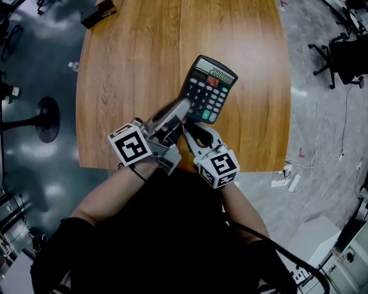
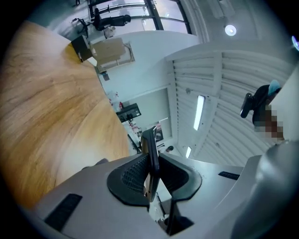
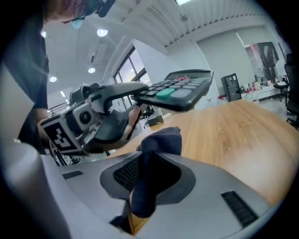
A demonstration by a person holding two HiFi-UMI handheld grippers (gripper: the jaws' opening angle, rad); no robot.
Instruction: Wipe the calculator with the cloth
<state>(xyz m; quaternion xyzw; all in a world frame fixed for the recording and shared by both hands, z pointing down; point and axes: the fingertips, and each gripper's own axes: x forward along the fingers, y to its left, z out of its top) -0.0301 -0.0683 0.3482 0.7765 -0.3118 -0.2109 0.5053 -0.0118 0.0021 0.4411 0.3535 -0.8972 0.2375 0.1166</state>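
Note:
The black calculator [image 1: 208,89], with grey keys, one red key and one green key, is lifted off the wooden table [image 1: 132,57] and tilted. My left gripper [image 1: 179,110] is shut on its near left edge. In the left gripper view the calculator [image 2: 152,154] shows edge-on between the pads. In the right gripper view the dark blue cloth [image 3: 156,154] is bunched between the jaws, with my right gripper [image 3: 147,172] shut on it. The calculator [image 3: 180,88] hangs just above and ahead of it. In the head view my right gripper [image 1: 194,131] sits just below the calculator's near edge.
A dark box [image 1: 98,12] lies at the table's far left corner. On the floor are a round stand base [image 1: 47,119] at the left, a power strip with cables [image 1: 290,175] at the right, and an office chair [image 1: 339,57] at the far right.

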